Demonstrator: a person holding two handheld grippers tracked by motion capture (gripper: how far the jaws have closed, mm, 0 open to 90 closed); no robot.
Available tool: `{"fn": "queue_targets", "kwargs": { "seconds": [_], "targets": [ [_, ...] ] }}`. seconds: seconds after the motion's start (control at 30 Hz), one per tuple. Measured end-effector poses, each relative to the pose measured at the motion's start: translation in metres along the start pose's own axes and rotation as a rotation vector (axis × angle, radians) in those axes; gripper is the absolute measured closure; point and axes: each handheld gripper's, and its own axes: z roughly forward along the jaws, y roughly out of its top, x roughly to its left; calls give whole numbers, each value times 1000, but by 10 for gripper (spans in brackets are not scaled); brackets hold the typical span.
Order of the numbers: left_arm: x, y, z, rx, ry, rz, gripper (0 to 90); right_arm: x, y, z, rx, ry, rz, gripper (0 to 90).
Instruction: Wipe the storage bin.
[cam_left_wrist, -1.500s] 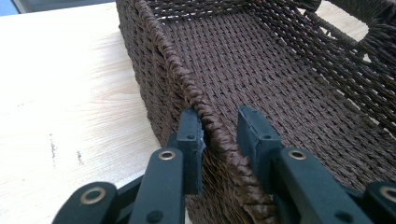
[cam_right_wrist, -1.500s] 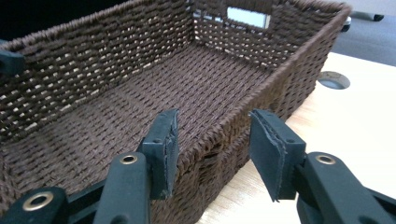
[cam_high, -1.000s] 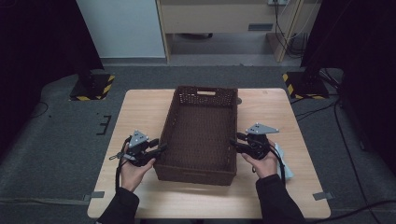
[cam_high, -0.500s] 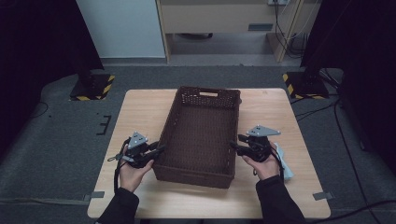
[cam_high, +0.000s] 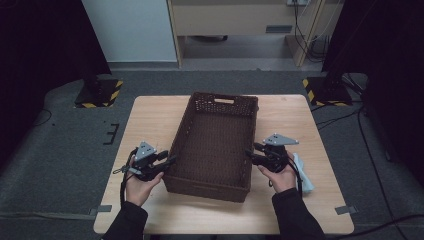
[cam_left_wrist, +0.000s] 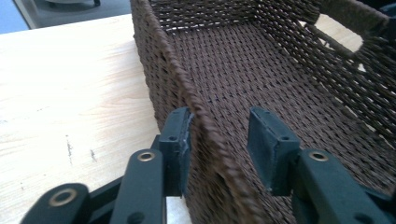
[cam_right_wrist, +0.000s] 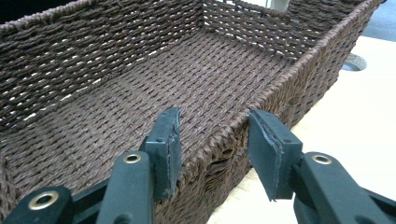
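An empty brown woven basket (cam_high: 215, 145) lies lengthwise in the middle of the wooden table. My left gripper (cam_high: 170, 161) straddles its left wall near the front corner. In the left gripper view (cam_left_wrist: 219, 133) the outer pad touches the rim of the basket (cam_left_wrist: 261, 60) and the inner pad stands apart; these jaws have just been opening. My right gripper (cam_high: 251, 154) straddles the right wall. The right gripper view (cam_right_wrist: 217, 135) shows a gap at each pad around the basket's (cam_right_wrist: 163, 60) rim; these jaws have just been closing a little, still open.
A pale crumpled cloth (cam_high: 304, 175) lies on the table (cam_high: 150, 120) just right of the right hand. A round hole (cam_right_wrist: 354, 61) sits in the tabletop beyond the basket's right wall. Black-and-yellow stand bases (cam_high: 100, 92) rest on the floor behind the table.
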Motion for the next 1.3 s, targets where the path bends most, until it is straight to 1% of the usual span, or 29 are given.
{"fn": "queue_targets", "kwargs": {
  "seconds": [0.03,0.07,0.1,0.13,0.2,0.27,0.3,0.4,0.47,0.5,0.53,0.63,0.73,0.83,0.87,0.97,1.03,1.07,1.1,1.2,1.27,1.3],
  "targets": [
    [-1,-2,-1,13,5,1,612,1,0,-1,-1,4,7,548],
    [-3,-4,-1,27,26,10,632,2,-1,-2,1,6,11,548],
    [-2,-5,-2,31,29,8,661,3,-2,-3,1,8,13,547],
    [-1,-7,-2,27,25,-5,665,4,-2,-4,1,9,17,551],
    [1,-7,-3,25,15,-25,684,7,-2,-7,8,15,0,561],
    [3,-7,-2,30,19,-30,713,10,0,-10,22,24,-23,567],
    [3,-7,-1,31,19,-30,724,11,1,-10,20,22,-32,566],
    [6,-6,0,28,24,-28,735,10,2,-9,-3,1,-45,541],
    [10,-5,2,24,26,-34,745,8,2,-6,-23,-24,-44,517],
    [10,-5,2,24,26,-34,751,8,2,-6,-23,-24,-44,517],
    [10,-5,2,24,27,-35,751,5,1,-3,-29,-28,-31,507],
    [12,-4,4,20,28,-36,753,5,0,1,-27,-11,-11,508],
    [13,-5,3,15,23,-35,741,5,0,1,-25,-9,-9,511],
    [11,-5,1,12,37,-18,691,4,-1,1,-22,-1,10,514],
    [11,-5,0,3,31,-22,662,4,-1,0,-19,1,9,516],
    [8,-7,-3,6,32,-14,654,5,0,-1,-14,0,7,532],
    [8,-9,-2,23,48,-2,686,7,-1,-2,-14,0,9,533],
    [9,-9,-1,33,48,-4,709,7,-1,-3,-13,0,7,535],
    [10,-10,0,30,38,-15,731,9,-1,-4,-11,7,9,545],
    [11,-8,1,40,63,-2,763,12,0,-6,-3,10,-6,537],
    [13,-7,2,40,72,-6,772,12,2,-7,7,14,-25,537],
    [15,-7,3,37,75,-11,777,12,4,-7,-4,-1,-38,503]
  ]
}}
